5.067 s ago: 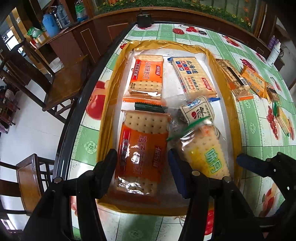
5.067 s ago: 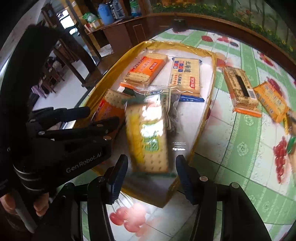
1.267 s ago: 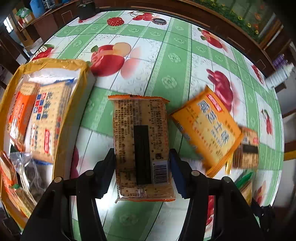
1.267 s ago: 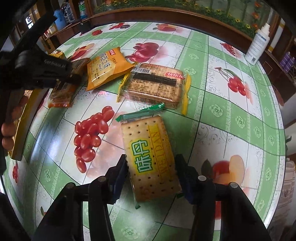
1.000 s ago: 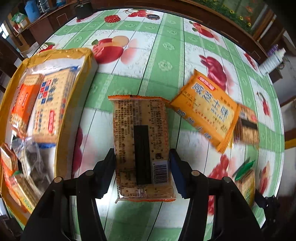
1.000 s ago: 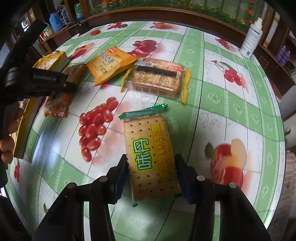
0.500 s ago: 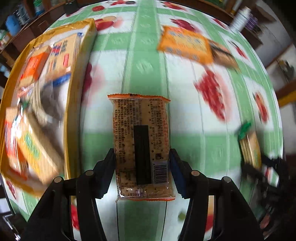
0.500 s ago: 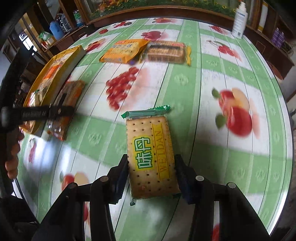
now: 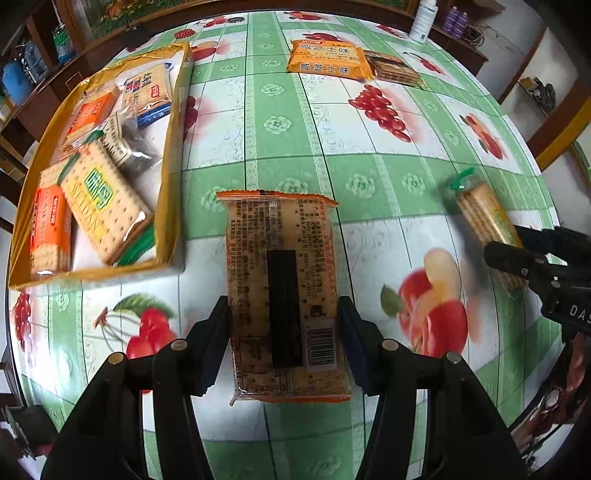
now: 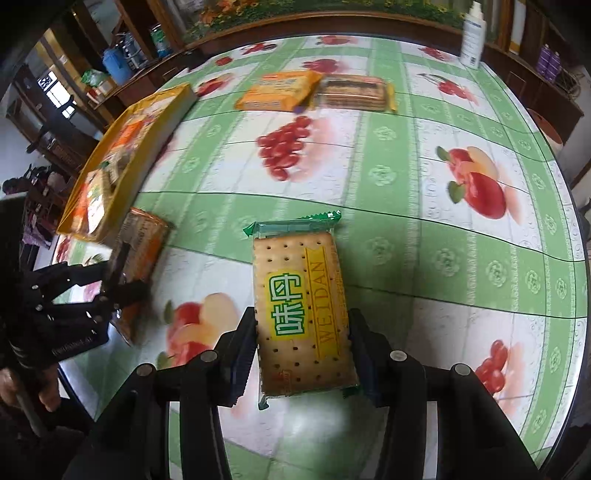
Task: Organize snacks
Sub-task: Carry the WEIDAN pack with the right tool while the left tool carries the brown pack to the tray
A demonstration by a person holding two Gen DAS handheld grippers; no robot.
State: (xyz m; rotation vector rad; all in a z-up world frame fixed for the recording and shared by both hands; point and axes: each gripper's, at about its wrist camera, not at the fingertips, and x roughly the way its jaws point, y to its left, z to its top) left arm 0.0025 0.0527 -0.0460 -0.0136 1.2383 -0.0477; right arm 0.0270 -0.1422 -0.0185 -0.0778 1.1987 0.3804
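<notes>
My left gripper (image 9: 282,343) is shut on a brown cracker pack with orange ends (image 9: 282,295), held back side up above the tablecloth. To its left lies the yellow tray (image 9: 170,184) holding several snack packs. My right gripper (image 10: 301,350) is shut on a green and yellow cracker pack (image 10: 301,314), also clear of the table. In the right wrist view the left gripper (image 10: 110,284) and its brown cracker pack (image 10: 142,251) show at the left, near the yellow tray (image 10: 122,184). In the left wrist view the right gripper (image 9: 513,254) and its green and yellow pack (image 9: 484,218) sit at the right edge.
An orange snack pack (image 9: 327,61) and a dark cracker pack (image 9: 393,68) lie at the table's far side. A white bottle (image 10: 472,35) stands by the far rim. The round table (image 10: 443,206) has a green fruit-print cloth. Chairs and cabinets stand beyond its left edge.
Both grippers have carried their packs across the table toward its near side. The tray has swung to the left gripper's left, and the two loose packs now lie far off.
</notes>
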